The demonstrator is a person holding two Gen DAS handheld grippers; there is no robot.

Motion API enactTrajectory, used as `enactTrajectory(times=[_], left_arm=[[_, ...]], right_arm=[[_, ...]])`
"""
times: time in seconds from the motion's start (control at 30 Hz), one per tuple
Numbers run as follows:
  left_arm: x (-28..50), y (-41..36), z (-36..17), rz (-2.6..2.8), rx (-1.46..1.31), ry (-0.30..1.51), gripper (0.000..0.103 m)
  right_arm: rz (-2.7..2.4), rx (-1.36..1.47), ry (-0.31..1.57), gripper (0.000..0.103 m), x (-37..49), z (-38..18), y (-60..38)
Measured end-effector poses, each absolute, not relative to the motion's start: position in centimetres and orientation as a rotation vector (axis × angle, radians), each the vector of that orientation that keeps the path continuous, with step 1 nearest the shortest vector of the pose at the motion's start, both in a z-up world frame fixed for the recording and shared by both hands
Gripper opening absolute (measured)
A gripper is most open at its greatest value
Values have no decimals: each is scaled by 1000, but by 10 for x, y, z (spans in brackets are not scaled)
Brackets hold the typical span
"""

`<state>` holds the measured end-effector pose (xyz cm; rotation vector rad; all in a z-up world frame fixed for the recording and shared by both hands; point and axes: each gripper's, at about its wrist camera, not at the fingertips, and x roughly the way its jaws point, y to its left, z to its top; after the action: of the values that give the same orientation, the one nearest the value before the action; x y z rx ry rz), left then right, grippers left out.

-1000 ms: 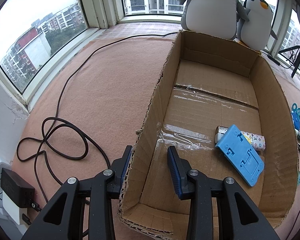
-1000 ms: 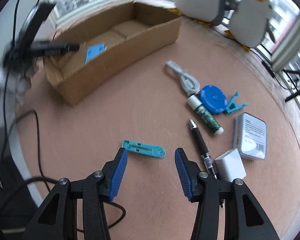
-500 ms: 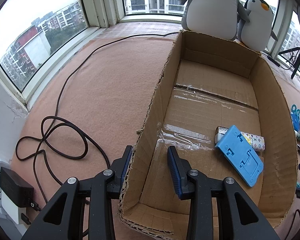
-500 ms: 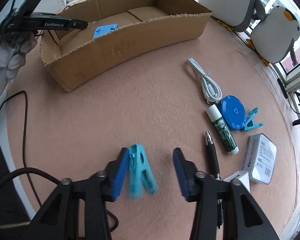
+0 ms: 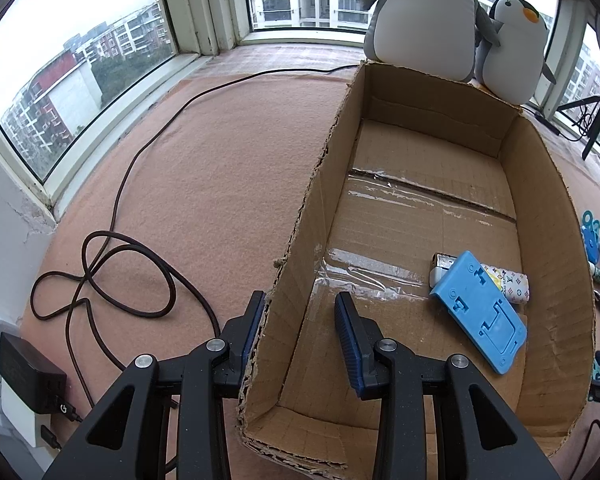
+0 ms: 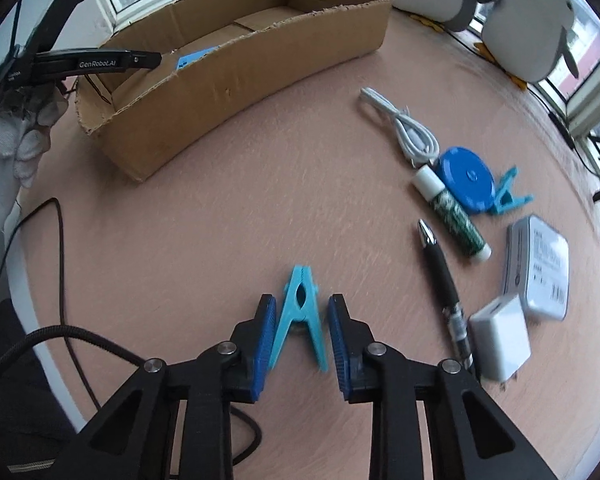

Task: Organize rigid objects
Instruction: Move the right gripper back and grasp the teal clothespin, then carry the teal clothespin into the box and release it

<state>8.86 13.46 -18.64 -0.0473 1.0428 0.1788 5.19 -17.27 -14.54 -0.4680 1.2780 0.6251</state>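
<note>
While the right gripper [image 6: 301, 336] brackets a light blue clothespin [image 6: 300, 312] on the pink mat [image 6: 260, 184], its blue fingers [image 6: 265, 340] stand apart on either side of the peg's splayed legs; whether they press it cannot be told. Just right of the clothespin lie a black pen [image 6: 442, 276] and a white charger cube [image 6: 500, 336], with a grey tin [image 6: 538, 266] beyond. Farther out from the clothespin are a green-patterned tube [image 6: 452, 212], a round blue tape measure [image 6: 466, 178], a second blue clip [image 6: 510, 200] and a coiled white cable [image 6: 404, 128]. Well beyond the clothespin, to the left, stands the cardboard box [image 6: 236, 92], nothing between them but bare mat.

At that box the left gripper [image 5: 300, 320] straddles the near long wall, one finger [image 5: 254, 324] outside against the cardboard and the other inside, spread open and gripping nothing. Only the left wrist view looks down into the box [image 5: 552, 216]: a blue plastic plate [image 5: 478, 312] lies over a patterned lighter [image 5: 504, 282] near the right wall. It alone shows the dark cord [image 5: 112, 264] looped left of the box and a black plug [image 5: 30, 376] by the wall. Two plush penguins [image 5: 424, 12] sit behind the box's far end.
</note>
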Motion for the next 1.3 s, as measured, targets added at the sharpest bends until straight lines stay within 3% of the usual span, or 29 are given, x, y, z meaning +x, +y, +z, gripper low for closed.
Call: enactTrajectory(times=[0.67, 0.97, 1.3], left_arm=[[88, 134, -186, 178, -50, 1040, 38], [88, 134, -186, 178, -51, 1040, 38], [89, 131, -185, 178, -46, 1040, 38]], right_arm=[[567, -295, 1192, 20, 60, -102, -182], [619, -236, 1051, 20, 101, -64, -140], [675, -201, 1006, 20, 127, -67, -73]])
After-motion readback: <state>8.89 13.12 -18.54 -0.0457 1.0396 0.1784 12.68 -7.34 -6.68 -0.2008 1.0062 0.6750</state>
